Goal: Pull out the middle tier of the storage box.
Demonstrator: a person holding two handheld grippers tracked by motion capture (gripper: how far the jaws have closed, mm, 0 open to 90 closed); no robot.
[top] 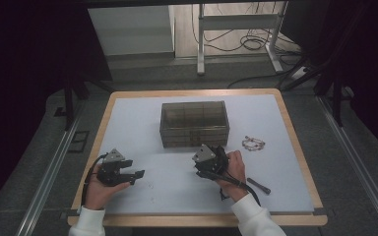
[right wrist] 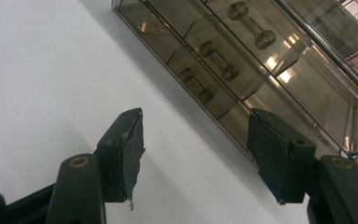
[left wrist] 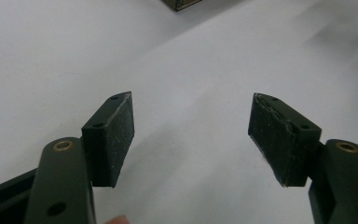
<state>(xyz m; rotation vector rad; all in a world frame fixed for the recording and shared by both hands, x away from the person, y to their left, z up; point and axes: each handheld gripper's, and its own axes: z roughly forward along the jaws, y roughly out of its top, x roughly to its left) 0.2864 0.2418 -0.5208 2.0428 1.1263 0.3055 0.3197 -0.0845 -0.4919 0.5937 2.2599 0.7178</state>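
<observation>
A smoky see-through drawer box [top: 194,123] stands in the middle of the white table [top: 138,118]. My right gripper [top: 204,169] hovers just in front of it, open and empty. In the right gripper view the pads [right wrist: 126,154] are wide apart and the box front [right wrist: 242,60] runs slantwise, showing its drawers and their knob handles [right wrist: 214,53]. A small coppery thing [right wrist: 147,25] lies inside one drawer. My left gripper [top: 137,176] rests low at the front left, open, with bare table between its pads [left wrist: 116,135]. A corner of the box [left wrist: 182,3] peeks in at the top.
A beaded bracelet [top: 253,143] lies to the right of the box. A dark stick-like object [top: 258,186] lies near the front right, beside my right wrist. The table has a wooden rim [top: 295,147]. Beyond it are desk legs and cables [top: 246,42] on the floor.
</observation>
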